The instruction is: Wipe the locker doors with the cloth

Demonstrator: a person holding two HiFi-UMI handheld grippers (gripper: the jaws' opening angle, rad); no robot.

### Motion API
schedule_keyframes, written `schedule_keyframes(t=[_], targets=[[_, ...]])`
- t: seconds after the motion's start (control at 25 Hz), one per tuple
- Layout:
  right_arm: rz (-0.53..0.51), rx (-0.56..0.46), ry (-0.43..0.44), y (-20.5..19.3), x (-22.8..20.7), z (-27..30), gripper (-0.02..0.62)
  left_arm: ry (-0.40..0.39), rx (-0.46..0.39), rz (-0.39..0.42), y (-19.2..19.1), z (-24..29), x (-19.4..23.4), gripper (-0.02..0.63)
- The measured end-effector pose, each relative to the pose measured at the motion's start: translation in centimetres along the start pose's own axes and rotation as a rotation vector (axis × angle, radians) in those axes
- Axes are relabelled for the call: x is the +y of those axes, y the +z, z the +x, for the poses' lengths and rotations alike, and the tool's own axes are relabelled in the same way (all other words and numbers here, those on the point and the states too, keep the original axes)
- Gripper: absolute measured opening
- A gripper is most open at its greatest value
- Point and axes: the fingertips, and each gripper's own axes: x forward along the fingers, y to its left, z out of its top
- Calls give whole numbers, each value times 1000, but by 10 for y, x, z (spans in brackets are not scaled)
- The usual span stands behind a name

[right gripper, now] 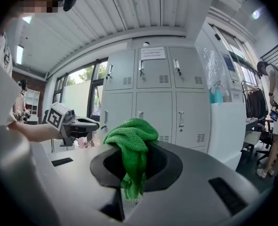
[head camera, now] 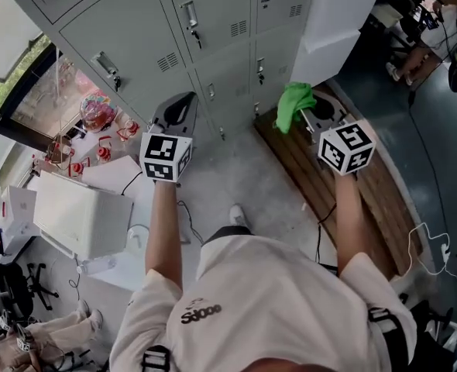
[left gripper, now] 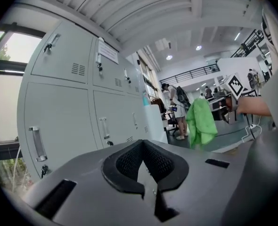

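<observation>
Before lockers (head camera: 213, 45): R gripper (right gripper: 135, 171) jaws clamp green cloth (right gripper: 131, 135); L gripper (left gripper: 145, 166) jaws closed, empty.

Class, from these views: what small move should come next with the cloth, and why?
Probably push the right tongs forward until the green cloth touches a locker door. The cloth is clamped between them but hangs clear of the doors; the left tongs are shut and empty.
</observation>
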Motion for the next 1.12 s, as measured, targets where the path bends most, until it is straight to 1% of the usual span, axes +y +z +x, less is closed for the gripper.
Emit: schedule_keyframes(t=[0.16, 0.24, 0.36, 0.48, 0.6, 0.8, 0.96, 1.12], targets=[[-13, 17, -42, 0, -21, 58, 39, -8, 32, 5, -23, 39, 41, 14], [-17, 22, -58, -4, -31, 84, 38, 3, 47, -18, -35, 56, 59, 14], [1, 30, -59, -16, -48, 120, 39, 22, 57, -58, -50, 78, 78, 14], [19, 21, -60, -32, -70, 155, 39, 42, 57, -72, -63, 94, 91, 14], [12, 32, -76, -57, -96, 190, 39, 81, 68, -87, -79, 106, 103, 14], [-9, 74, -85, -109, -145, 258, 40, 137, 86, -147, -108, 126, 111, 14], [-4, 110, -112, -158, -183, 316, 38, 160, 116, -187, -133, 145, 112, 14], [7, 149, -148, -206, -208, 363, 38, 169, 140, -204, -155, 158, 112, 14]])
